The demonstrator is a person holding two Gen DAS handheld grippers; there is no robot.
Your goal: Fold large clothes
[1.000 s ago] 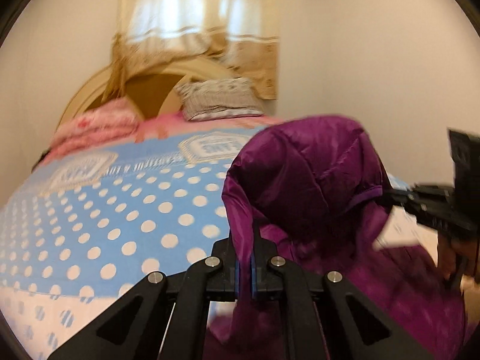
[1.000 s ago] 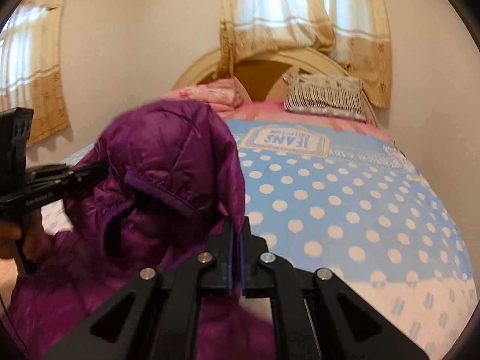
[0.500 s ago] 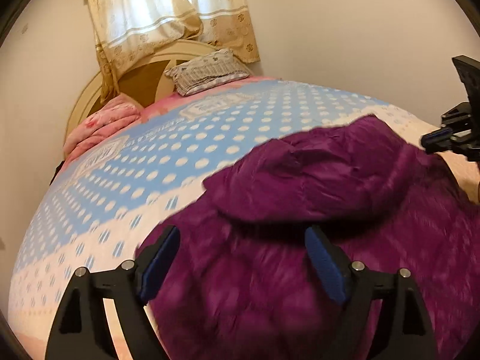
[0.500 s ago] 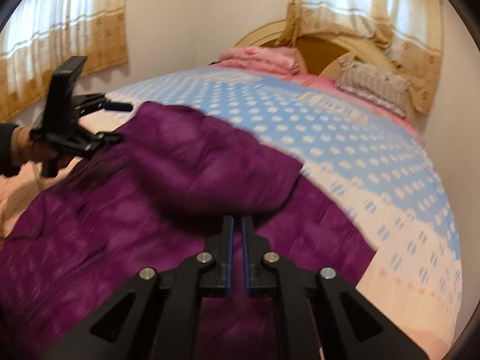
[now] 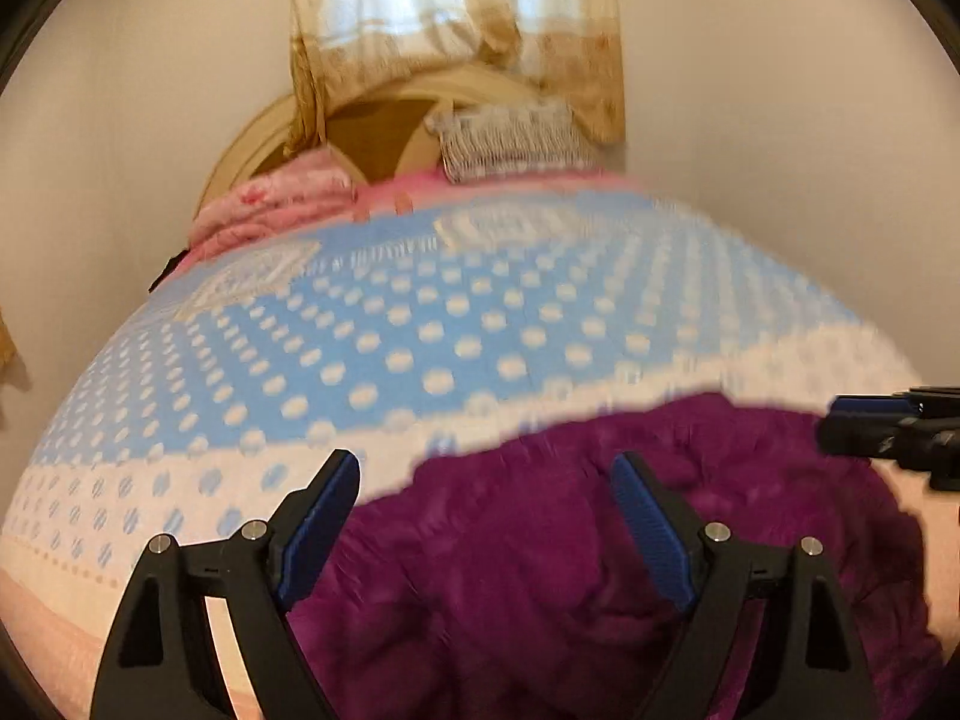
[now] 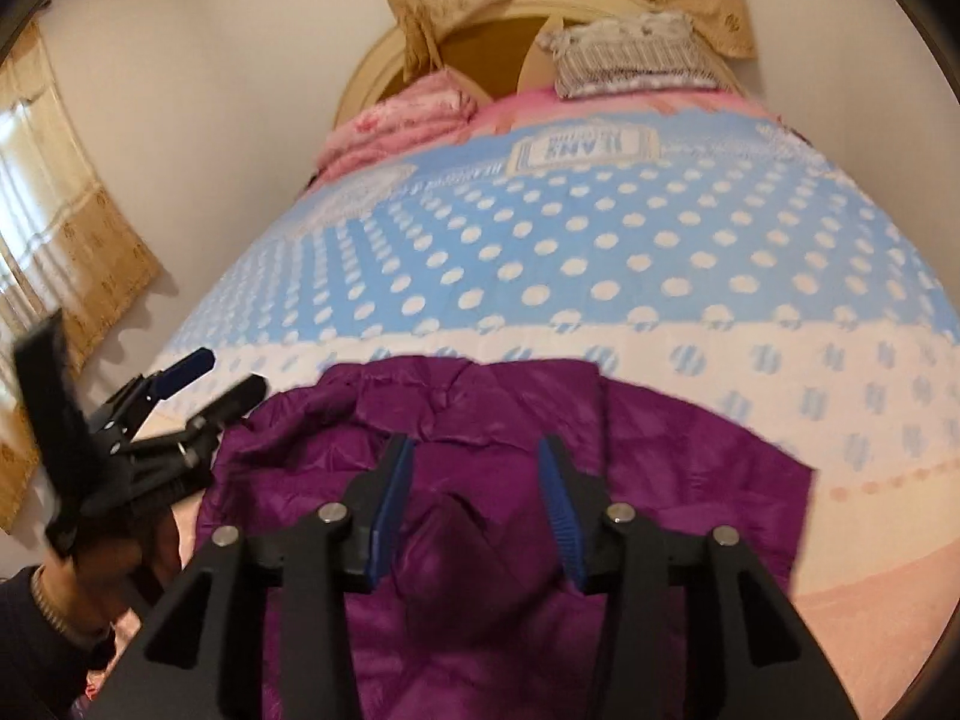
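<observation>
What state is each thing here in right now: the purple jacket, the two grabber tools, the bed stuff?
Purple puffer jacket: lying on the bed, released.
Left gripper: open, empty.
Right gripper: open, just opening, empty.
Polka-dot bedspread: spread flat.
Striped pillow: leaning on headboard.
Pink blanket: folded.

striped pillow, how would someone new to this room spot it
Look to the far end of the bed, against the arched headboard. The striped pillow leans there, right of the folded pink blanket; it alone is grey and white.
</observation>
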